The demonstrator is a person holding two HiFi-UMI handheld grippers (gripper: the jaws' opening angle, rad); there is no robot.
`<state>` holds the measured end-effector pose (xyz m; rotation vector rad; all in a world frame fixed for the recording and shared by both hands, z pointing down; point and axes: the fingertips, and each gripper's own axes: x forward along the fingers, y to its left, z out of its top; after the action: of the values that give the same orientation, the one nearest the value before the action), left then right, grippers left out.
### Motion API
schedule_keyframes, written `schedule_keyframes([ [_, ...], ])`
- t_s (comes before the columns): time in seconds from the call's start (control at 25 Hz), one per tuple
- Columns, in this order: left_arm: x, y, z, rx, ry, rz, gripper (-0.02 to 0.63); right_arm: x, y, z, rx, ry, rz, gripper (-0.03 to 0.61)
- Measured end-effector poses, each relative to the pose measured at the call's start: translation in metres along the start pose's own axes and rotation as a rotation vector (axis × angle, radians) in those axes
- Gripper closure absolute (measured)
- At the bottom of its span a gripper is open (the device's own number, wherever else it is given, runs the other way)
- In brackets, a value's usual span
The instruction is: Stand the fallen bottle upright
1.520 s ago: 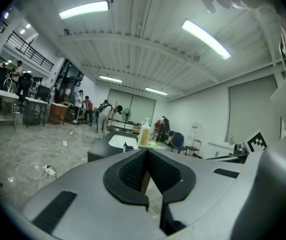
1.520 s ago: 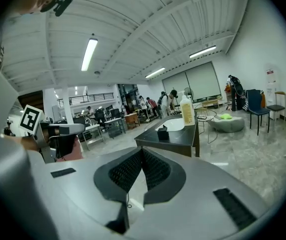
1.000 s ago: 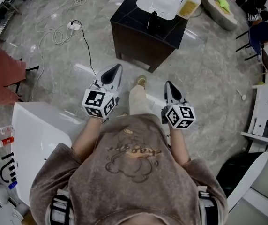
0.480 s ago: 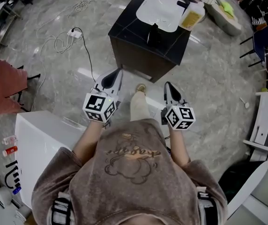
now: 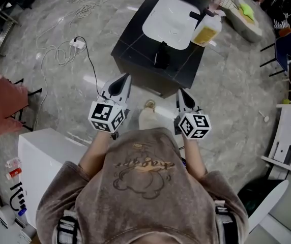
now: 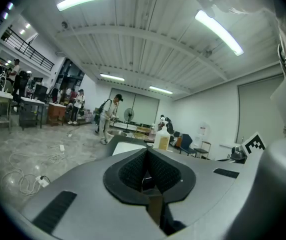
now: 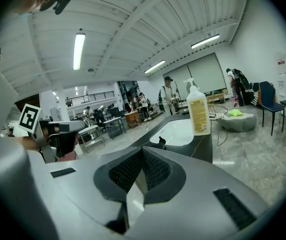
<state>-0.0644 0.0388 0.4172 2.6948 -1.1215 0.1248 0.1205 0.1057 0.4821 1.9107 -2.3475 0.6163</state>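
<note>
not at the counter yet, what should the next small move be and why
Probably a step closer to the black counter: both the left gripper and right gripper are shut, empty and short of it. The yellow pump bottle by the basin stands upright there.

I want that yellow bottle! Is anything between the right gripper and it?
Nothing visible blocks it: from the right gripper, only bare counter leads to the yellow bottle. A dark thing by the sink sits left.
</note>
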Motion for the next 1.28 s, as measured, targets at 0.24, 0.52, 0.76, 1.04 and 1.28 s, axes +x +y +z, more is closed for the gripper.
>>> schedule_keyframes([
  [0.24,0.056,0.017,0.019,-0.005,-0.003,0.009,0.595,0.043,-0.033,0.031,-0.009,0.01,0.014,0.58],
  [0.52,0.112,0.034,0.033,-0.007,-0.016,0.031,0.595,0.086,-0.066,0.057,-0.019,0.018,0.04,0.58],
  [0.76,0.145,0.042,0.038,-0.01,-0.018,0.045,0.595,0.113,-0.084,0.072,-0.023,0.017,0.068,0.58],
  [1.04,0.165,0.054,0.042,-0.009,-0.009,0.041,0.595,0.135,-0.088,0.085,-0.018,0.006,0.093,0.58],
  [1.28,0.177,0.065,0.049,-0.003,0.002,0.009,0.595,0.144,-0.092,0.095,-0.015,-0.001,0.063,0.58],
])
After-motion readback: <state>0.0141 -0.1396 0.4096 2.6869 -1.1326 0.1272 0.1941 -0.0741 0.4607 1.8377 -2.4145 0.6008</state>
